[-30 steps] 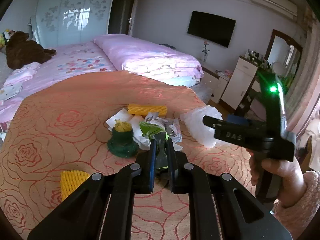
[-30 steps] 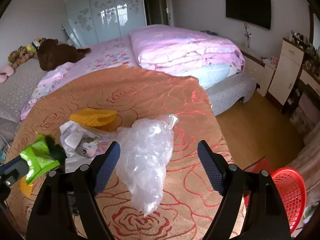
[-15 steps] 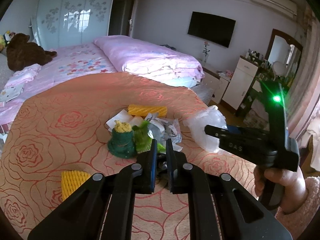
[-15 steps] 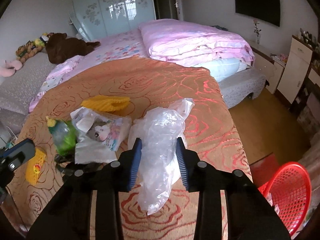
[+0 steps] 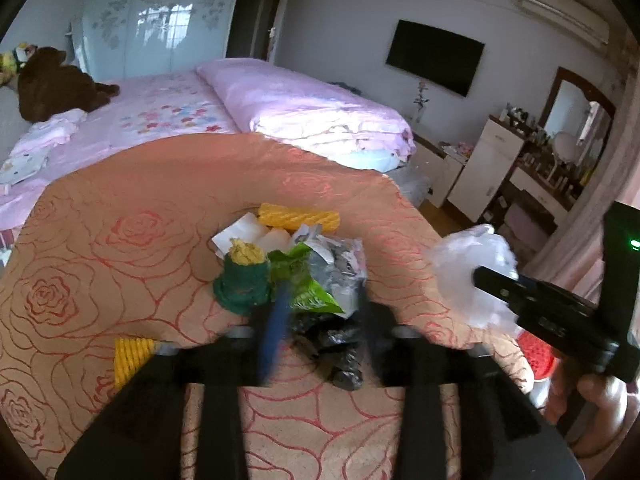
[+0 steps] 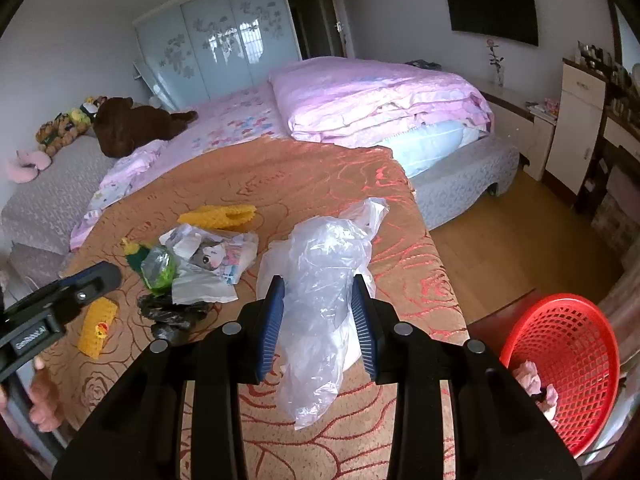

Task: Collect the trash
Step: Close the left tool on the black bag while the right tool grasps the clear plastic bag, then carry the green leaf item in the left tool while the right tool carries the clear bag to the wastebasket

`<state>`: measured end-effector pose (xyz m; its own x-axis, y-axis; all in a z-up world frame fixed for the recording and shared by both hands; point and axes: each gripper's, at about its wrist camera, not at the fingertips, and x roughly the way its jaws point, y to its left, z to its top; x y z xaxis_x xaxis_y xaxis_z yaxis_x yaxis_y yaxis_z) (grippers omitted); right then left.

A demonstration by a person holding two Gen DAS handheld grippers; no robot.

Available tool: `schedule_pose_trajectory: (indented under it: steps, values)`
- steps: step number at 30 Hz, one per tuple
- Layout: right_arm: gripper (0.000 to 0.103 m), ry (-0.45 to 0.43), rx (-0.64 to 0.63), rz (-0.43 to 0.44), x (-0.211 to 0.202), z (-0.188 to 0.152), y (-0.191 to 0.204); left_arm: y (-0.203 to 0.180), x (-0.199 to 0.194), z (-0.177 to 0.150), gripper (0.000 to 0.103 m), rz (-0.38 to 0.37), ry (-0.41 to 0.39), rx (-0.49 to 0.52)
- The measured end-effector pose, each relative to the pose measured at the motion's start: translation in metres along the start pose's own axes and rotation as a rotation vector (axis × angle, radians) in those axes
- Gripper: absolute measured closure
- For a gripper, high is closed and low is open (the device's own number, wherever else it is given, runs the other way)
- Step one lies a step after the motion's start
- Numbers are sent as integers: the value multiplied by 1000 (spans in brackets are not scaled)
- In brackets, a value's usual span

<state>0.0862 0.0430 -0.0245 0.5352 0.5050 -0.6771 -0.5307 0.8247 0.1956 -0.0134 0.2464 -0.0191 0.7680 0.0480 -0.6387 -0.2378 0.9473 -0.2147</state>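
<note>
My right gripper (image 6: 318, 320) is shut on a crumpled clear plastic bag (image 6: 324, 280), which hangs off the rose-patterned blanket (image 6: 304, 184). In the left wrist view the bag (image 5: 468, 268) sits at the tip of that gripper, right of the trash pile. My left gripper (image 5: 322, 316) is blurred and its jaws are opening over the pile. A green wrapper (image 5: 308, 296) lies between its fingertips with no pad pressing on it. A black bag (image 5: 340, 344) lies just below. A red mesh basket (image 6: 560, 360) stands on the floor at the right.
The pile holds a printed white packet (image 6: 216, 256), a green knitted piece with a yellow top (image 5: 242, 280) and a yellow knitted roll (image 5: 298, 216). Another yellow piece (image 5: 130, 356) lies nearer left. A pink bed (image 6: 372, 96) and a white cabinet (image 6: 576, 120) stand beyond.
My right gripper closed on the clear bag and carried it up and to the right. My left gripper set the green wrapper on the pile and its fingers have parted.
</note>
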Motion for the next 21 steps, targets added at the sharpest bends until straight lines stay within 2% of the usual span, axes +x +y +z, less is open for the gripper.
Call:
schedule_pose_trajectory:
  steps: [3, 11, 12, 13, 15, 21]
  values:
    - [69, 1, 2, 6, -1, 1, 0, -5, 9, 3, 49, 20, 6, 29]
    - [69, -1, 4, 18, -2, 1, -1, -5, 46, 7, 49, 68, 67, 66]
    - [69, -1, 4, 17, -2, 1, -1, -5, 48, 7, 53, 70, 72, 63]
    - [69, 0, 4, 18, -2, 1, -1, -4, 50, 7, 63, 69, 80, 60]
    - [69, 1, 4, 17, -2, 1, -1, -1, 54, 6, 76, 69, 95, 57]
    - [69, 5, 11, 22, -3, 1, 0, 1, 50, 3, 90, 70, 81, 77]
